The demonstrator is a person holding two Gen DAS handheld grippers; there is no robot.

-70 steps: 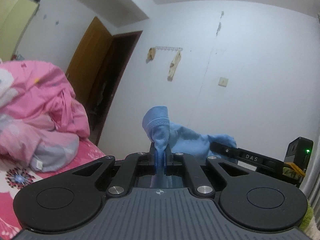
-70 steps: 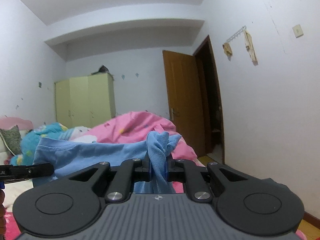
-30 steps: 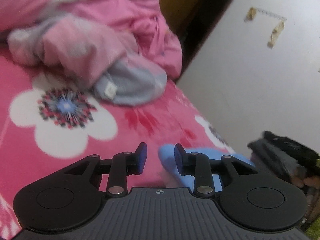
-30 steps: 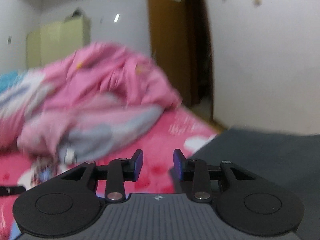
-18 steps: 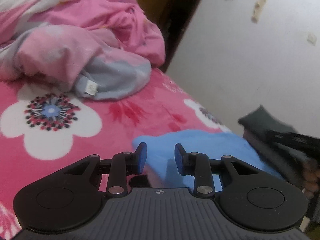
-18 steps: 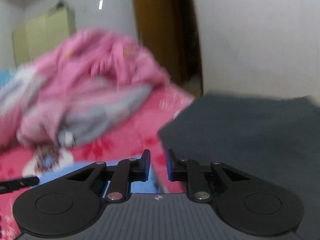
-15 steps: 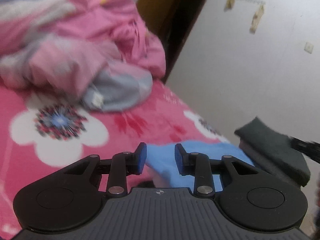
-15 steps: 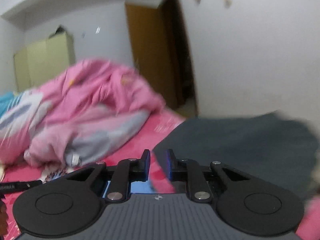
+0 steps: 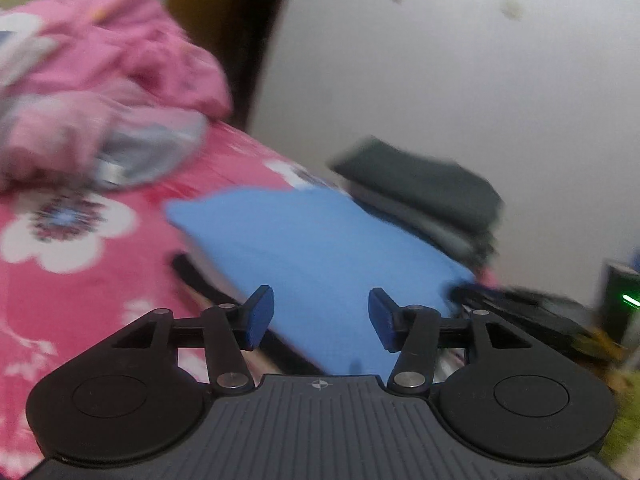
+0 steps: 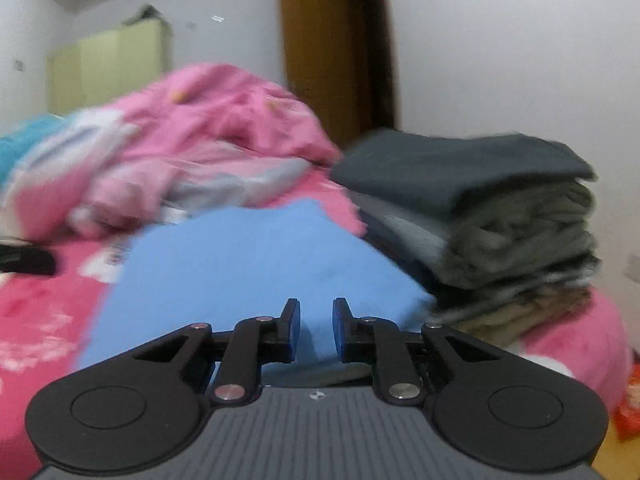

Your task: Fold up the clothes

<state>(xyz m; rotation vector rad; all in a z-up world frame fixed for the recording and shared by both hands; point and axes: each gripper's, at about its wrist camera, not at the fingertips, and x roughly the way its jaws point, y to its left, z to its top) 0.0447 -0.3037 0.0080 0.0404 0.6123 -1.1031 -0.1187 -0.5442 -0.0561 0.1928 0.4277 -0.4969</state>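
Right wrist view: blue garment (image 10: 248,264) flat on pink bed (image 10: 36,320), beside folded stack (image 10: 500,216). Right gripper (image 10: 316,328) narrowly parted, empty; left gripper (image 9: 321,316) wide, empty. Blur: probably mid-fold; next needs edge grasp.

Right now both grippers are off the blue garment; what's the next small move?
Probably lower the open left gripper onto the near edge of the blue garment and pinch it. It lies flat on the bed beside the stack of folded clothes, and neither gripper holds anything.

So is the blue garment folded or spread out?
Folded: the blue garment lies as a compact flat panel on the bed, released by both tools.
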